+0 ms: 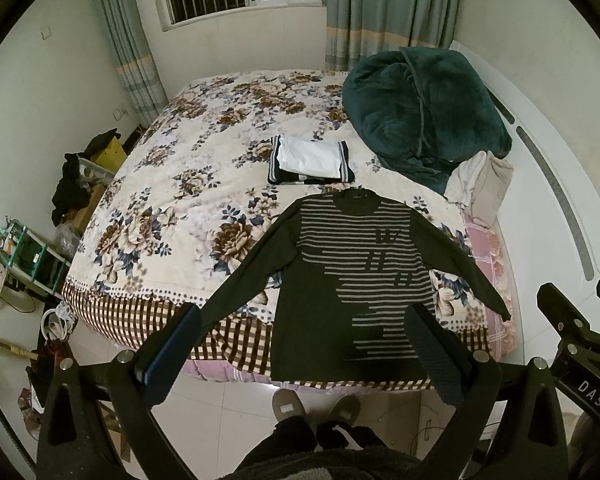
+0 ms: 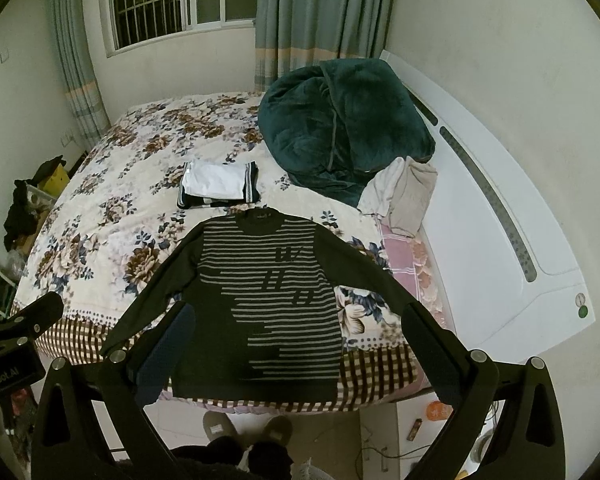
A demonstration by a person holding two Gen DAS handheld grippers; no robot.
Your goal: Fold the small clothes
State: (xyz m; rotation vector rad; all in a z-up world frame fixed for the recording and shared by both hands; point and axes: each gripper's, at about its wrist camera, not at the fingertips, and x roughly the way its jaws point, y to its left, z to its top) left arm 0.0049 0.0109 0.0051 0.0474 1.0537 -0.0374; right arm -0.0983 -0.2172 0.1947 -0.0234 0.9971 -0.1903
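Overhead, both claws (image 1: 304, 344) (image 2: 296, 344) agape above striped sweater (image 1: 340, 280) on floral bed (image 1: 172, 208), perhaps dim-lit.

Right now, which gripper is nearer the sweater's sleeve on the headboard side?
Right. The right gripper hangs over the striped sweater's hem with that sleeve beside its outer finger; the left gripper sits further toward the opposite sleeve. Both jaws open, neither touching.
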